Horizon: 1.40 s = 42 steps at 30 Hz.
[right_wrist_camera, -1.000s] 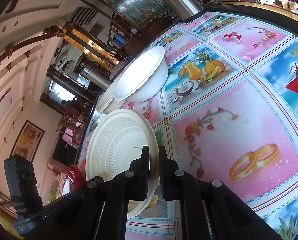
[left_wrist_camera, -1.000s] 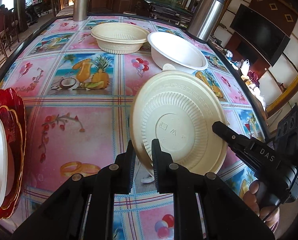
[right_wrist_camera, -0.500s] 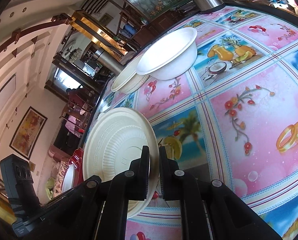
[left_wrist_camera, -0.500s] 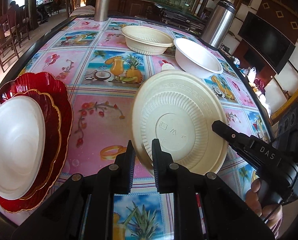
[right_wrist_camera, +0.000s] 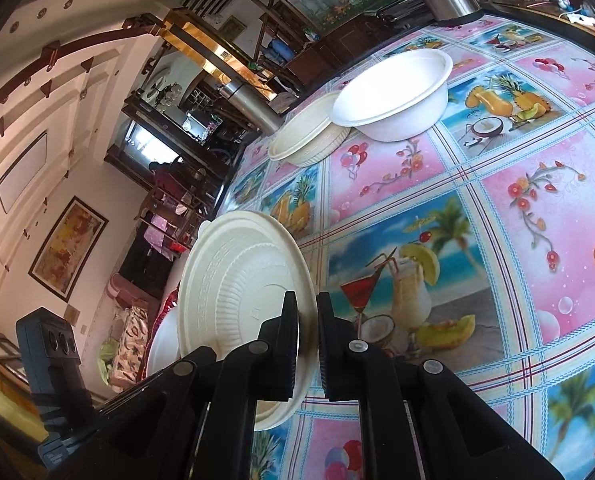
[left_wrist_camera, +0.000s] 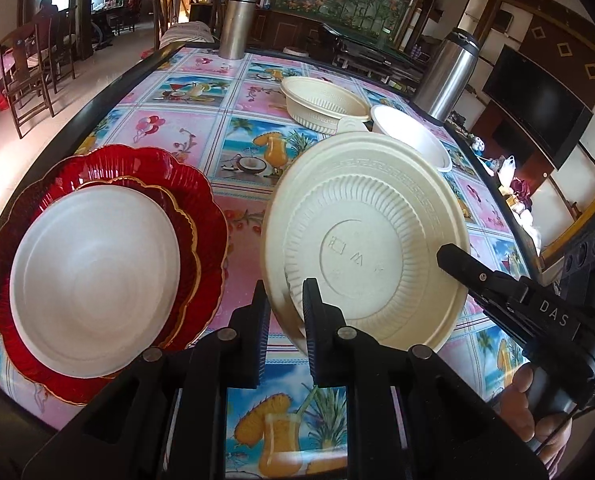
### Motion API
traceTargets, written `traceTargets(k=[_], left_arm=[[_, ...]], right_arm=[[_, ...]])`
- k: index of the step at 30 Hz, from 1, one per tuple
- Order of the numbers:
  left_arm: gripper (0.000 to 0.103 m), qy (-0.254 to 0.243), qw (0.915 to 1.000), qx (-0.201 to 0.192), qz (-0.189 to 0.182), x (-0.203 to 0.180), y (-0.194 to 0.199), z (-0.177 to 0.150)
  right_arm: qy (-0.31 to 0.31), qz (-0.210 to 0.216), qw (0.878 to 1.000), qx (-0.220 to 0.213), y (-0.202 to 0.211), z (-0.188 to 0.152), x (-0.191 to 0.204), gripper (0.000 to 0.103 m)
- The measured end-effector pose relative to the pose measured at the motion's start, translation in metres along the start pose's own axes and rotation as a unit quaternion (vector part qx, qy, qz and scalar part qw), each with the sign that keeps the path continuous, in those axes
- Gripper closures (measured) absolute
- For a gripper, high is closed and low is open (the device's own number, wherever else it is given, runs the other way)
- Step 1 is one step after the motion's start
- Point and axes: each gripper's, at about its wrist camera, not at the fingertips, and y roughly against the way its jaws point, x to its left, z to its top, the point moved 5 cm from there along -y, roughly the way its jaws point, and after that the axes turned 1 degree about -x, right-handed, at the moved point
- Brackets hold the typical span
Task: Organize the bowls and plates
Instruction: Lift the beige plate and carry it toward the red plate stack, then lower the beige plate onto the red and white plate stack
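"DAS" in white, on right tongs [left_wrist_camera: 453,258]

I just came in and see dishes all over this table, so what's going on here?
A person is tidying tableware with a handheld gripper in each hand. Both the left gripper and the right gripper are clamped on the rim of one cream ribbed plate, held tilted above the table. To its left sits a stack of red plates with a white plate on top. Farther back, a cream bowl and a white bowl stand side by side.
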Motion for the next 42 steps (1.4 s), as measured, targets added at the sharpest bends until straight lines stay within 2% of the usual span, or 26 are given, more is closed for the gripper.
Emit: traceTargets(k=[8,16,24,33,42], left_arm=[[0.089,0.021,0.9992,-0.030,0.015,0.032,0.027,0.008],[0.089,0.069,0.9950,-0.049,0.052,0.087,0.047,0.012],[0.089,0.105,0.9898,-0.052,0.082,0.126,0.052,0.010],[0.089,0.125,0.9870,-0.037,0.094,0.149,0.038,0.004],[0.089,0.128,0.9861,-0.031,0.101,0.153,0.032,0.002]], right_arm=[[0.029,0.018,0.999,-0.008,0.009,-0.001,0.044,0.094],[0.072,0.039,0.996,0.017,-0.022,-0.007,0.102,0.094],[0.101,0.056,0.992,0.053,-0.062,-0.023,0.148,0.094],[0.109,0.050,0.989,0.090,-0.095,-0.040,0.160,0.094],[0.108,0.041,0.988,0.104,-0.110,-0.047,0.157,0.094]])
